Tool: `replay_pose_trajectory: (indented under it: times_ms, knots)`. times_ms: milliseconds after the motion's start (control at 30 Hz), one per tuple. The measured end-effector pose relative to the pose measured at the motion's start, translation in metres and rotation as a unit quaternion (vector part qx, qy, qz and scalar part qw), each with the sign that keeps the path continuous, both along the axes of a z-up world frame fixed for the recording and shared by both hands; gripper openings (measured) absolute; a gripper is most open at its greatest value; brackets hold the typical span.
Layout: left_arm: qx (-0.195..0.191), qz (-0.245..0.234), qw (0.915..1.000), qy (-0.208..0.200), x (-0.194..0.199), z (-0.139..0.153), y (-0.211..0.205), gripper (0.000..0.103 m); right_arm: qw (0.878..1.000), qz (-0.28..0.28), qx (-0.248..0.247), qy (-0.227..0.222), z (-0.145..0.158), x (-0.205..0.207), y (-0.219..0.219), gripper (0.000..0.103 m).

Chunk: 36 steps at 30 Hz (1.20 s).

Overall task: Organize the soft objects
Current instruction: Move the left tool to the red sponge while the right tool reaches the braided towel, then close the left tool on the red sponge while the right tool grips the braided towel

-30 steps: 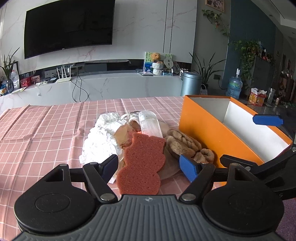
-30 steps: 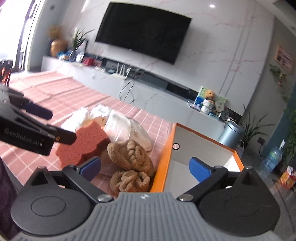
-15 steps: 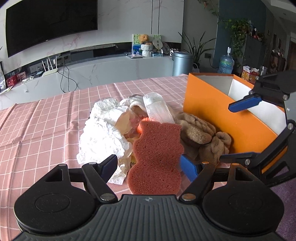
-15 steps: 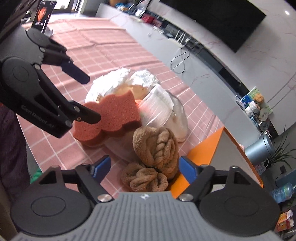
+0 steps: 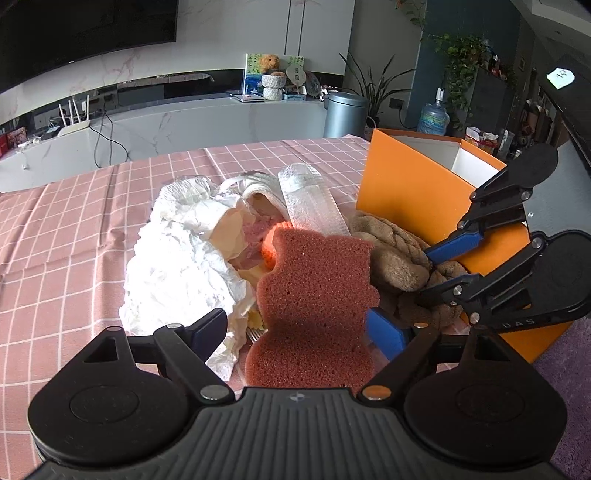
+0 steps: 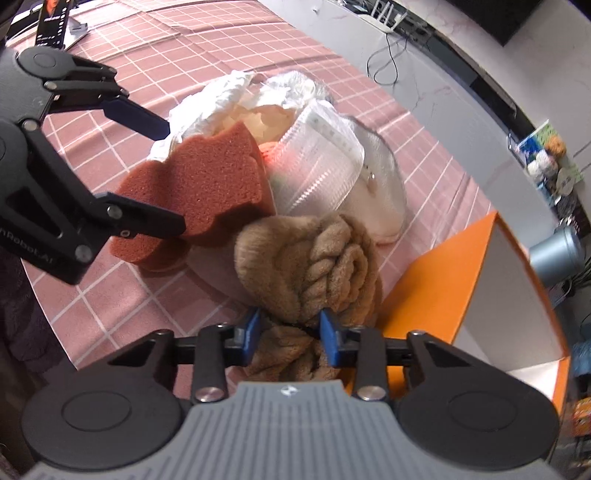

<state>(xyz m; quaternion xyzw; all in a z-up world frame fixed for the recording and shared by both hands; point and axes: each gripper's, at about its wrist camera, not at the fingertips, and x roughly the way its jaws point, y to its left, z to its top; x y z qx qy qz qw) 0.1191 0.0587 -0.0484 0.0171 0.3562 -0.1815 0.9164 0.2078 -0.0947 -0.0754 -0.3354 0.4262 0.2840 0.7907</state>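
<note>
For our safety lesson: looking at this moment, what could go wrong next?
1. The right gripper pinches only one end of the brown towel, so it could unroll or slip when lifted.
2. The towel touches the sponge and the plastic tub, and may drag them.
3. It could snag the orange box wall.

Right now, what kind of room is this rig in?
Most likely a home living room: wall-mounted TV over a long low console, houseplants, and a table with a pink checked cloth.

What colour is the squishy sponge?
The sponge is reddish-brown, like brick. It shows best in the left wrist view.
</note>
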Motion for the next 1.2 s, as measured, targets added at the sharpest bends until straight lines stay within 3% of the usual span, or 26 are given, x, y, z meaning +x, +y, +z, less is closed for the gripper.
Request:
replay_pose_trajectory:
  times_ms: [233,267,300,367,500,567,900,933,1000,1033,1067,1200]
  knots:
    - [0.0,-0.009,0.9996,0.026,0.009,-0.014,-0.009,0.103,1.0,-0.014,0.016,0.001,-0.003,0.006,-0.004,0.023]
    - [0.002,-0.004,0.9996,0.027,0.008,-0.015,-0.01,0.101,1.0,-0.015,0.019,0.002,-0.003,0.007,-0.005,0.022]
    - [0.002,-0.001,0.9997,0.026,0.008,-0.015,-0.01,0.091,1.0,-0.016,0.021,0.002,-0.003,0.007,-0.005,0.021]
    - [0.004,-0.001,0.9997,0.025,0.007,-0.014,-0.01,0.083,1.0,-0.017,0.025,0.001,-0.003,0.007,-0.007,0.018]
    - [0.007,0.006,0.9998,0.019,0.001,-0.007,-0.011,0.078,0.999,-0.021,0.033,-0.006,0.0,0.004,-0.011,0.011]
    - [0.003,0.008,0.9998,0.016,-0.002,-0.001,-0.011,0.078,0.999,-0.022,0.038,-0.011,0.003,0.002,-0.013,0.0]
    - [0.013,0.036,0.9991,-0.017,-0.026,0.036,-0.014,0.077,0.995,-0.023,0.082,-0.052,0.035,-0.02,-0.023,0.0]
    - [0.018,0.041,0.9989,-0.015,-0.027,0.038,-0.015,0.077,0.995,-0.02,0.085,-0.052,0.037,-0.023,-0.023,0.001]
    - [0.026,0.056,0.9981,-0.008,-0.028,0.039,-0.017,0.077,0.995,-0.014,0.091,-0.041,0.033,-0.025,-0.023,0.02]
    - [0.027,0.06,0.9978,-0.007,-0.028,0.04,-0.017,0.077,0.995,-0.013,0.093,-0.039,0.031,-0.028,-0.022,0.043]
    - [0.027,0.062,0.9977,-0.008,-0.029,0.04,-0.018,0.077,0.995,-0.012,0.093,-0.039,0.027,-0.029,-0.02,0.049]
    - [0.032,0.063,0.9974,-0.013,-0.031,0.042,-0.025,0.077,0.995,-0.012,0.087,-0.057,0.013,-0.031,-0.012,0.047]
